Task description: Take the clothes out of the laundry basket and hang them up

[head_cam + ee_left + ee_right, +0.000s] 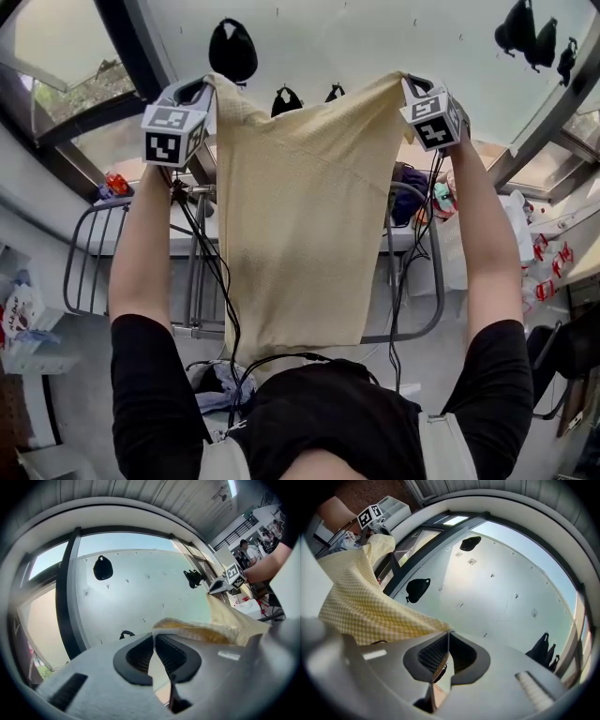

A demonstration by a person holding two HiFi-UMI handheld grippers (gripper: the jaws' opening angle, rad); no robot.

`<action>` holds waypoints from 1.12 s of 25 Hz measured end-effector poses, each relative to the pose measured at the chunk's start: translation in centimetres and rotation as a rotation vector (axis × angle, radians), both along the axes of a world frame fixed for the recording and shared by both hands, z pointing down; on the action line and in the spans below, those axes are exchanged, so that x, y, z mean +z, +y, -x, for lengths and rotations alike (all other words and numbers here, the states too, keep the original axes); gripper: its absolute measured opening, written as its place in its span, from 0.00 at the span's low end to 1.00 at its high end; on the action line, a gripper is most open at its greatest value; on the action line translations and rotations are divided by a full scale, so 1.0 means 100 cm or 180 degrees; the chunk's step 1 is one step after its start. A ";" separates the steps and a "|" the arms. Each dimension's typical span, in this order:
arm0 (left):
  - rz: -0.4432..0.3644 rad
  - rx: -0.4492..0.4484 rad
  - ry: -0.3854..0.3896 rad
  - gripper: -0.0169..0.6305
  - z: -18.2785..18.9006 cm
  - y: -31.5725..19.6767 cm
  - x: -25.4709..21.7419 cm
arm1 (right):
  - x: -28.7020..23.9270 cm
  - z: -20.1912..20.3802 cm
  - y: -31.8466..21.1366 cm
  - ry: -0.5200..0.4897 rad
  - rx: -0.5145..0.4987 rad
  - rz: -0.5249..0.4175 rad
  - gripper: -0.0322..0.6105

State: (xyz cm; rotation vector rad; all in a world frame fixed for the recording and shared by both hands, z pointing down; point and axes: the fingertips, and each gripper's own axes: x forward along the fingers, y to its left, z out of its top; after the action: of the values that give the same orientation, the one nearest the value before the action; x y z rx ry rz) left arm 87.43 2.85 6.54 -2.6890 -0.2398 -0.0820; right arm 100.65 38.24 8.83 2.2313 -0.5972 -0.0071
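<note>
holding up a yellow garment (300, 216), spread. pinched shut on its corner at 10 o'clock with left hand-held gripper (208, 86), at 2 o'clock with right hand-held gripper (406, 84).

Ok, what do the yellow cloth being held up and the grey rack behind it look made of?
The yellow cloth looks like a soft, matte textile, perhaps cotton: a fine check weave shows and it hangs limp. The grey rack is probably metal tube and wire with a dull painted finish. Its thin, evenly bent bars suggest that, though coated plastic can't be excluded.
</note>
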 end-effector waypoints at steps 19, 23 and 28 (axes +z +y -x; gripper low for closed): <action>-0.0250 -0.0121 -0.0976 0.07 -0.016 0.010 0.201 | 0.195 -0.018 -0.031 -0.0894 -0.0198 0.0418 0.09; -0.0329 -0.0047 -0.1162 0.07 0.003 0.026 0.237 | 0.219 0.005 -0.035 -0.1078 -0.0309 0.0429 0.09; -0.0293 -0.0058 -0.1394 0.07 0.025 0.036 0.276 | 0.253 0.046 -0.041 -0.1264 -0.0555 0.0638 0.10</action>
State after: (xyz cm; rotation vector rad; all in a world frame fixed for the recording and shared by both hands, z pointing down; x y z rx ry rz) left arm 84.96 6.42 34.15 -2.5519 -0.3338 -0.6733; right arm 96.07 34.17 34.18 1.9894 -0.9613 0.3976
